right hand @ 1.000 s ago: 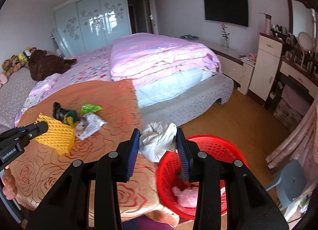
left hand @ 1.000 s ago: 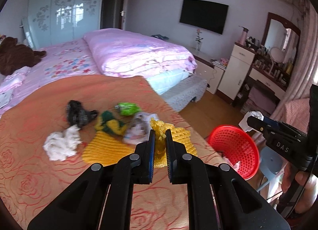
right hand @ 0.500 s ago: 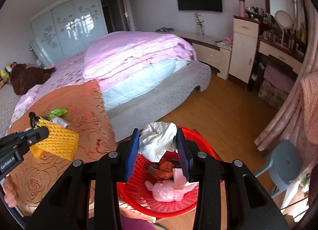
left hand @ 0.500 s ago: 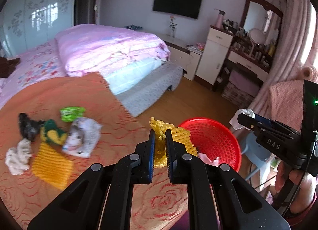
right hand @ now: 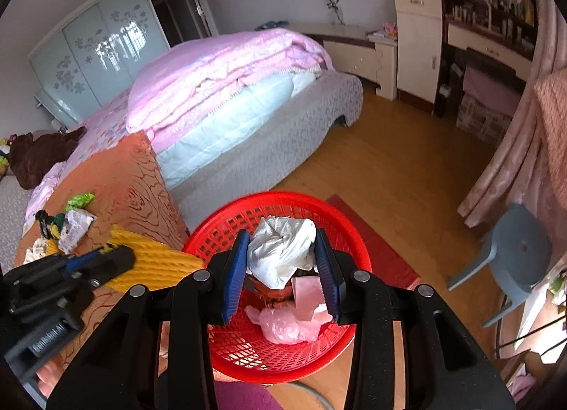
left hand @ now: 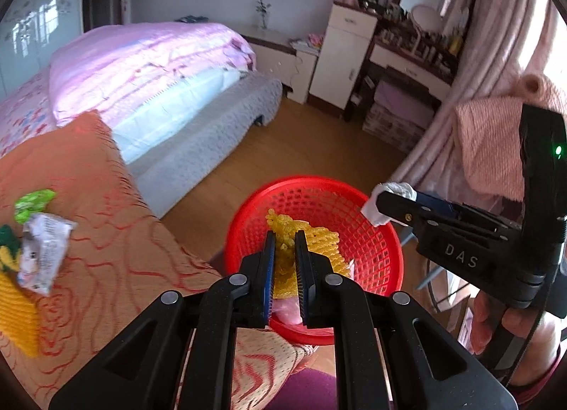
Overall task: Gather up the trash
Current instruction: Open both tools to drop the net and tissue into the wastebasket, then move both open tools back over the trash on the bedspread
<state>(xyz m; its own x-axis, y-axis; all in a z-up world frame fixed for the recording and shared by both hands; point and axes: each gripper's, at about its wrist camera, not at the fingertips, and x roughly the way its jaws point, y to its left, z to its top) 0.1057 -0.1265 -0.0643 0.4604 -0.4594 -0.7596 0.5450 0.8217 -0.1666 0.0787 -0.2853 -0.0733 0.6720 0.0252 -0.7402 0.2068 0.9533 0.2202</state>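
Observation:
My left gripper is shut on a yellow foam net, which hangs over the red mesh basket. Over the same red basket, my right gripper is shut on a crumpled white tissue. Pink plastic trash lies inside the basket. In the left wrist view the right gripper shows at the right with the white tissue. In the right wrist view the left gripper shows at the left with the yellow net.
More trash lies on the orange cloth-covered table: a green wrapper, a white wrapper, another yellow net. A bed stands behind, a grey stool at the right, a dresser beyond the wooden floor.
Both grippers have swung right and down, from above the table to over the red basket, each still holding its piece. The table trash has slid to the left of the views.

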